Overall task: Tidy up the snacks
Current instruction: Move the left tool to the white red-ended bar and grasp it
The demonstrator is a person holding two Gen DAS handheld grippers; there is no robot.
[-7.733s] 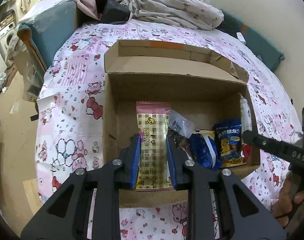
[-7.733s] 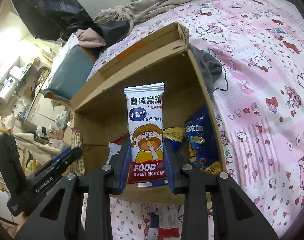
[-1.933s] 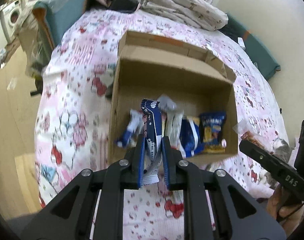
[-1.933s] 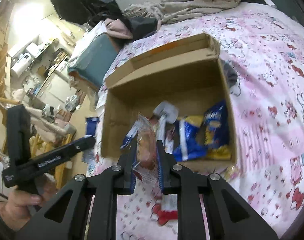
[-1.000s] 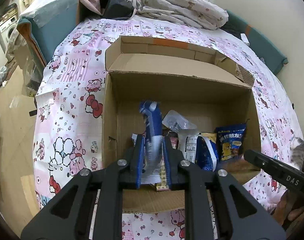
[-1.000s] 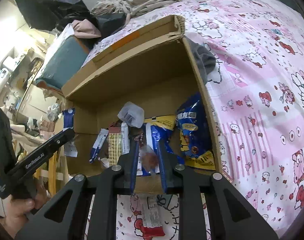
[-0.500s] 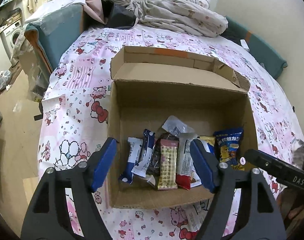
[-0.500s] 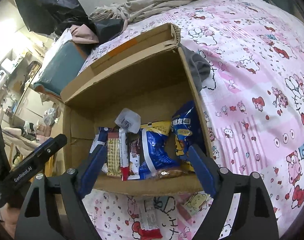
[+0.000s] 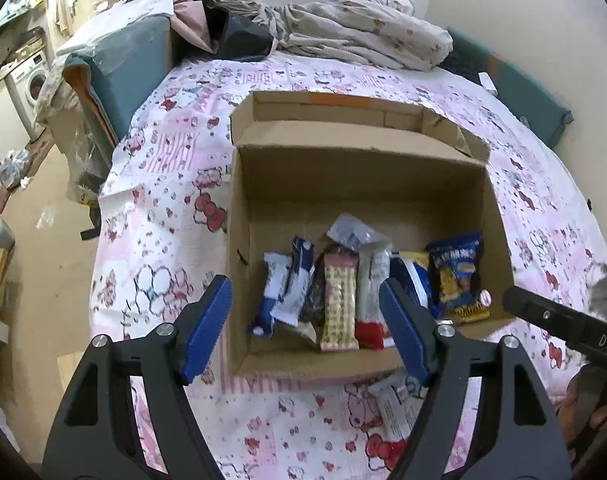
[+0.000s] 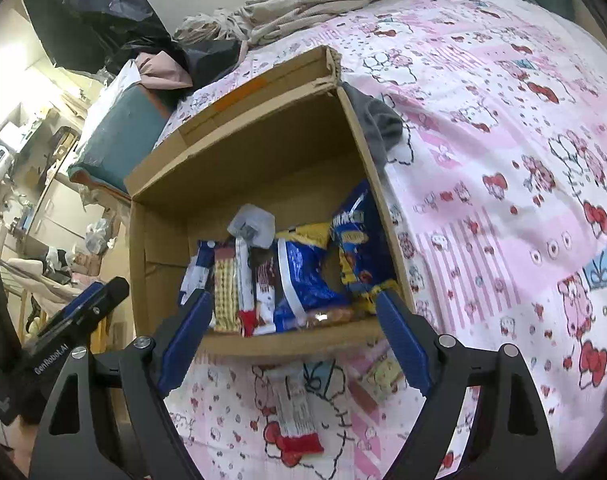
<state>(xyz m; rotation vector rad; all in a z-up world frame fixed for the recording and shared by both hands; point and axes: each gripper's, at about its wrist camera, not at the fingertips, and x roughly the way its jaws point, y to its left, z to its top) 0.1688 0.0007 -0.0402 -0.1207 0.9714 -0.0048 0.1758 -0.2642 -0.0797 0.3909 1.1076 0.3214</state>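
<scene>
While both grippers hover with jaws spread wide and nothing between them, the left gripper [image 9: 305, 330] and right gripper [image 10: 299, 334] face one cardboard box [image 9: 359, 184] on the bed [image 9: 163, 216], where roughly eight snack packets [image 9: 339, 300] stand in a row along its near wall. Only the right wrist view shows a red-ended packet [image 10: 297, 412] and a small yellow packet [image 10: 377, 378] lying on the bedspread before the box, whereas the left wrist view shows just one packet [image 9: 395, 408] there.
</scene>
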